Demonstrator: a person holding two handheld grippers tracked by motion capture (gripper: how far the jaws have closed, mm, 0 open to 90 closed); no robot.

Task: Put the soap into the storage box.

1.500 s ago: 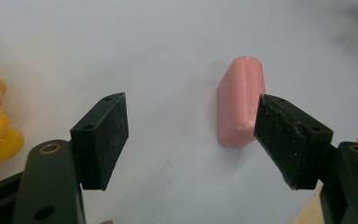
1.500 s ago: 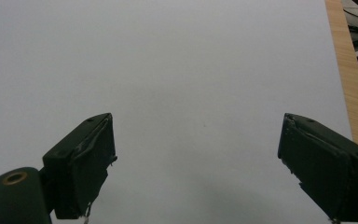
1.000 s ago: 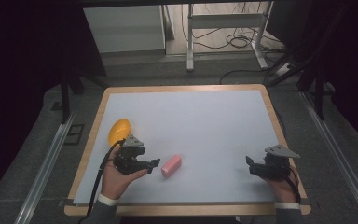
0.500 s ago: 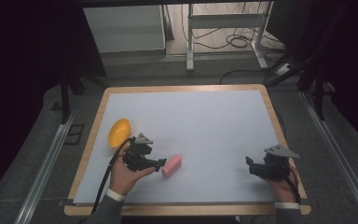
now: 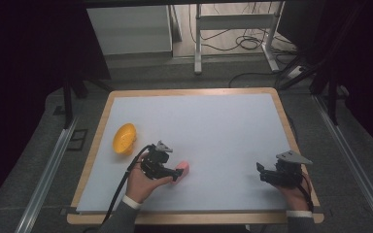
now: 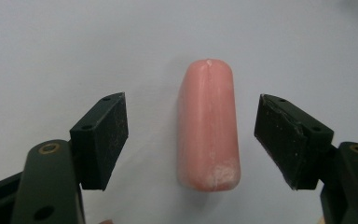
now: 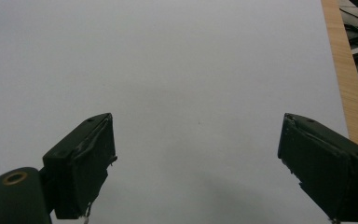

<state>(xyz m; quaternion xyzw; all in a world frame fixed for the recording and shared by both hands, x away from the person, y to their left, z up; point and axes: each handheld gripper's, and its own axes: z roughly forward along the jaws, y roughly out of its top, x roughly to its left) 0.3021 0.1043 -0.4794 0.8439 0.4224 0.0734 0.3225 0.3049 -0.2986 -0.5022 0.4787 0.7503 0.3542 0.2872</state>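
A pink sausage-shaped piece [image 6: 208, 125] lies on the white table sheet [image 5: 213, 131], lengthwise between the jaws of my left gripper [image 6: 193, 140]. The jaws stand open on either side of it with a gap to each pad. From above, the left gripper [image 5: 171, 171] sits at the front left with the pink piece [image 5: 181, 171] at its tips. My right gripper [image 5: 262, 175] rests at the front right, open, and its own view [image 7: 196, 163] has bare sheet between the jaws. An orange bowl [image 5: 124, 138] lies near the left edge.
The wooden table rim [image 5: 291, 136] frames the sheet; its right edge [image 7: 349, 93] runs close beside the right gripper. A cable [image 5: 121, 189] trails from the left gripper toward the front. Metal rails and dark floor surround the table.
My left gripper has moved right and a little forward, from beside the orange bowl to the pink piece, which now lies between its jaws. The right gripper has stayed put.
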